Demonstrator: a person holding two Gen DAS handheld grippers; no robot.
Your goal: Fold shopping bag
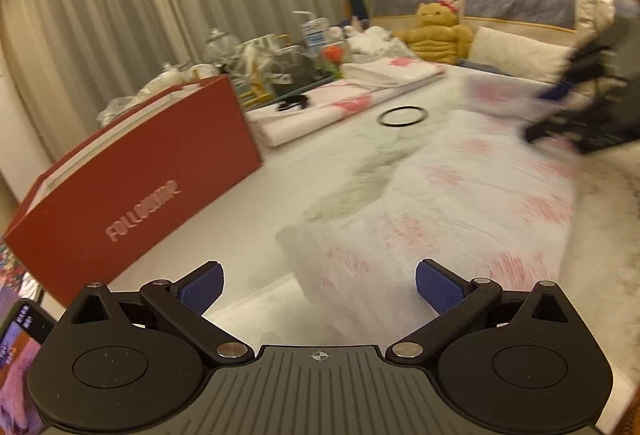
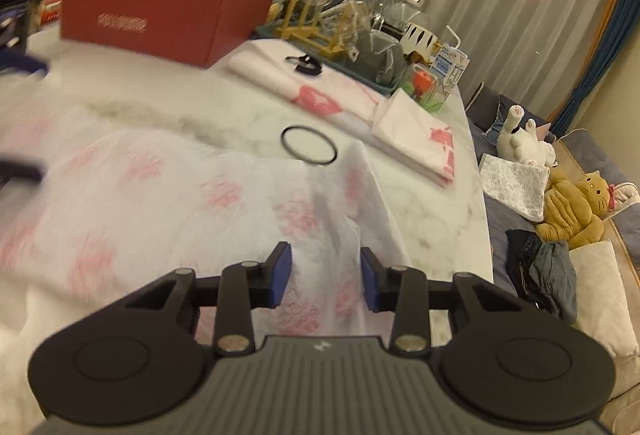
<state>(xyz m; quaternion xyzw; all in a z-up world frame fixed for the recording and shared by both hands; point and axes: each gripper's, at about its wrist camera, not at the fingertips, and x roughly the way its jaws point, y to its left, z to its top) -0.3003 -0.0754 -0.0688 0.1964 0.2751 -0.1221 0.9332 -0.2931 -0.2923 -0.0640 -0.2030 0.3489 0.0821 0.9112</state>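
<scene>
A white shopping bag (image 1: 460, 195) with pink prints lies spread and rumpled across the marble table (image 1: 240, 203). My left gripper (image 1: 318, 287) hovers open at the bag's near corner, with nothing between its blue pads. In the right wrist view a raised ridge of the bag (image 2: 340, 203) runs up between the pads of my right gripper (image 2: 325, 277), which are shut on that bunched fold. From the left wrist the right gripper (image 1: 548, 111) is a blur at the far right, with a flap of the bag lifted beside it.
A red box (image 1: 140, 175) stands on the left. Behind the bag lie a black ring (image 1: 402, 115), folded printed bags (image 1: 320, 103) and a tray of glassware (image 1: 280, 67). A sofa with plush toys (image 2: 572, 207) is beyond the table's right edge.
</scene>
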